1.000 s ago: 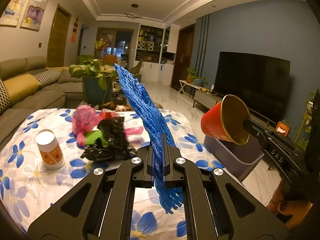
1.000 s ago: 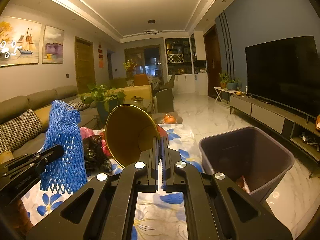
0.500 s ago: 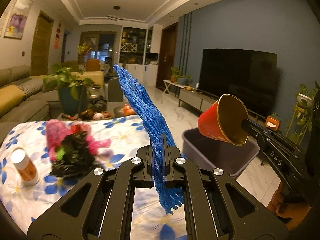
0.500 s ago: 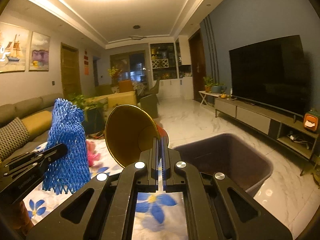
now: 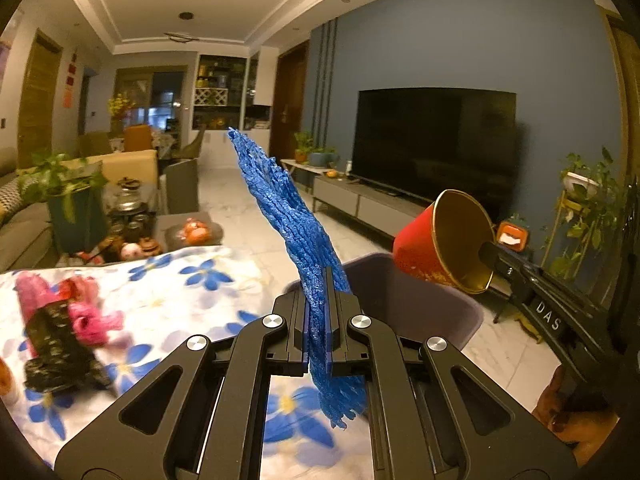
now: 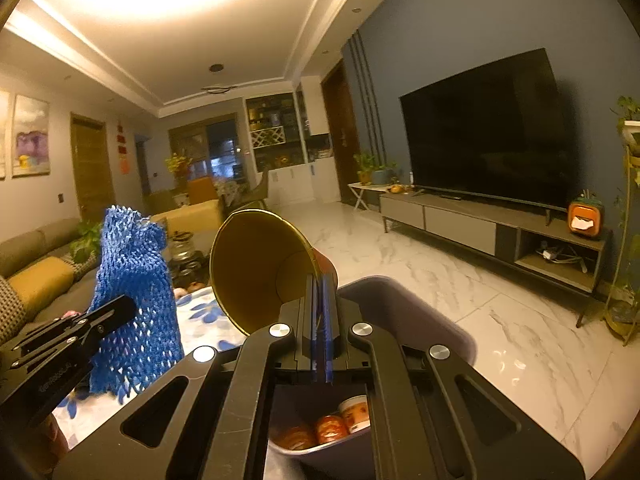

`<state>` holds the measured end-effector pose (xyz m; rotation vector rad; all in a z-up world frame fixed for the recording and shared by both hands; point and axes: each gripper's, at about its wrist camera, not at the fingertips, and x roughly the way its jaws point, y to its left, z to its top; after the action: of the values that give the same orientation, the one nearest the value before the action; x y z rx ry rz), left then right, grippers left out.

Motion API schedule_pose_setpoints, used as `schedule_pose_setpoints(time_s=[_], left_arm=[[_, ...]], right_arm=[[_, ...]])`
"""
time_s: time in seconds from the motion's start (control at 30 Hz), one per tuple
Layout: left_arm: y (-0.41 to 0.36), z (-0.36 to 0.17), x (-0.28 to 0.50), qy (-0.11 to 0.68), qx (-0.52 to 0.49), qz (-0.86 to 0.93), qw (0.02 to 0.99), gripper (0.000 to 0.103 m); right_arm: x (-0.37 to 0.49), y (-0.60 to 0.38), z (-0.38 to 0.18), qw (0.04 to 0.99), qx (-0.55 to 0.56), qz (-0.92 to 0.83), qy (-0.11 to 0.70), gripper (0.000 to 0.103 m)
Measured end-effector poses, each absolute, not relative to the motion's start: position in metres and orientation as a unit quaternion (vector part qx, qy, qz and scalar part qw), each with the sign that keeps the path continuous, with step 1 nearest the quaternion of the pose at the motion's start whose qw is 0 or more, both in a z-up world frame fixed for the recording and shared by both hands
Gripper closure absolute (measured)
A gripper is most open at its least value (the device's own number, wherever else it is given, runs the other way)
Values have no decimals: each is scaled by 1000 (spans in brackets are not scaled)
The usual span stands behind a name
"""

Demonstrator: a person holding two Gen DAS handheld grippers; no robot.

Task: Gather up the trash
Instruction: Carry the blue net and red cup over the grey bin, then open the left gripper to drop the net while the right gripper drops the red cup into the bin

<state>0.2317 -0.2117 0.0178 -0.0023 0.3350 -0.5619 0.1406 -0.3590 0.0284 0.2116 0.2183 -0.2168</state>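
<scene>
1. The scene was a living room with a blue wall, a large dark television [image 6: 486, 128] on a low grey cabinet [image 6: 492, 228], and a pale marble floor [image 6: 420, 264].
2. A worktop covered by a white cloth with blue flowers [image 5: 192, 292] stood at the left; a blurred heap of pink and black trash [image 5: 60, 332] lay on it.
3. A dark grey trash bin [image 6: 404, 312] stood on the floor just beside the worktop's edge; small orange-labelled containers [image 6: 332, 424] lay at its bottom.
4. The left gripper [image 5: 327, 320] had its fingers closed narrow on a blue foam net sleeve [image 5: 288, 220], which rose upright and tilted above them, with its frayed end hanging below.
5. The right gripper [image 6: 321, 320] had its fingers pressed together on the rim of a red paper cup with a gold lining [image 6: 256, 264]; the cup lay on its side, mouth toward the camera.
6. In the left wrist view, the cup [image 5: 444, 244] hung over the bin [image 5: 404, 304]; the net sleeve sat near the bin's edge.
</scene>
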Motion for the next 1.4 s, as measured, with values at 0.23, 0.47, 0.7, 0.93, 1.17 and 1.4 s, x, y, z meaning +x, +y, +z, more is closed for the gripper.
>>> schedule_pose_setpoints(time_s=[0.23,0.47,0.7,0.93,1.17,1.4], left_arm=[[-246,12,240,167,6,-302,939,99],[-265,3,252,175,7,-318,932,99],[-280,-7,261,183,19,-320,929,99],[-287,-16,265,190,26,-327,925,98],[-281,-24,273,204,11,-345,916,66],[-255,-27,275,203,-19,-327,923,31]], right_arm=[[146,-383,21,978,122,-123,115,100],[148,-392,17,976,127,-130,117,100],[152,-388,18,975,130,-134,116,100],[155,-390,17,975,131,-137,116,100],[158,-391,16,974,134,-136,118,100],[166,-394,12,973,137,-130,131,99]])
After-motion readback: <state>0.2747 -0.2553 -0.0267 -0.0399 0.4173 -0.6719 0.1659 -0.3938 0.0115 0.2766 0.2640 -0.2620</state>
